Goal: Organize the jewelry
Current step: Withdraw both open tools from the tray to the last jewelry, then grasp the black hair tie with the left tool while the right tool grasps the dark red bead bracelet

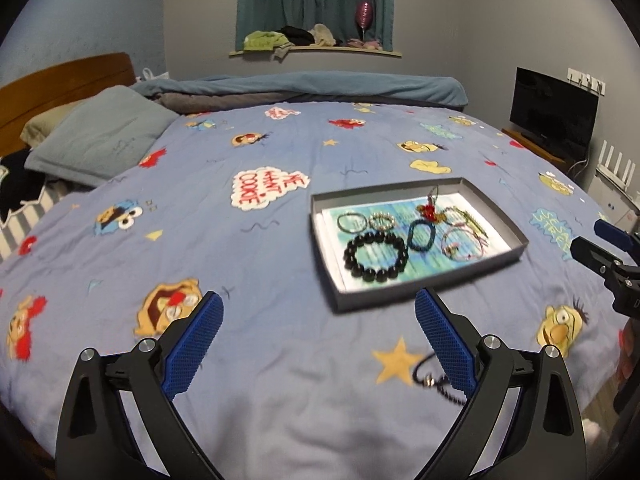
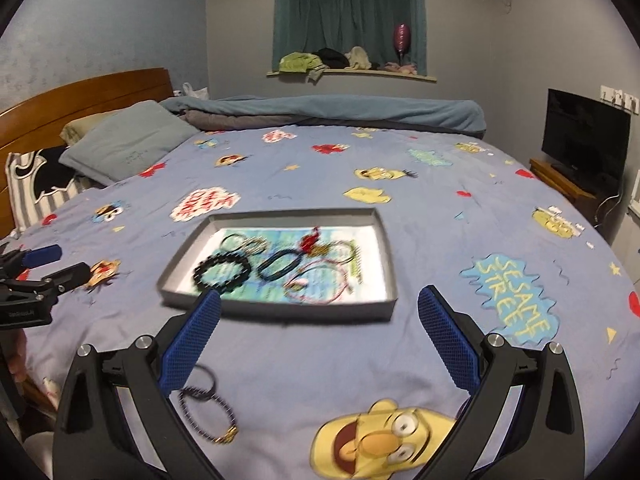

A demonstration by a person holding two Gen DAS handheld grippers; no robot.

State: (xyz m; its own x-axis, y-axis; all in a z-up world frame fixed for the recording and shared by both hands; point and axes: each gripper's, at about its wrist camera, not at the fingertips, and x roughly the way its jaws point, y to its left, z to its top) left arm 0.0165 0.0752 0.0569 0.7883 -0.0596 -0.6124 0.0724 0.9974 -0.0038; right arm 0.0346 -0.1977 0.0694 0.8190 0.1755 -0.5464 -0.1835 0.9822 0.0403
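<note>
Both hand-held grippers, left (image 1: 318,332) and right (image 2: 320,328), gape wide and empty above the bed (image 1: 280,420). Tray (image 2: 384,240) holds most bracelets; one thin bracelet (image 2: 208,412) lies loose outside. Risk: pads snag bedsheet, or the chain slips.

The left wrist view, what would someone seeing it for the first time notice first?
The grey tray of jewelry on the cartoon-print bedspread draws the eye, above all the chunky black bead bracelet at its near edge. Next come the blue pads of the open left claw low in the frame, and a thin dark bracelet lying outside the tray beside its right pad.
</note>
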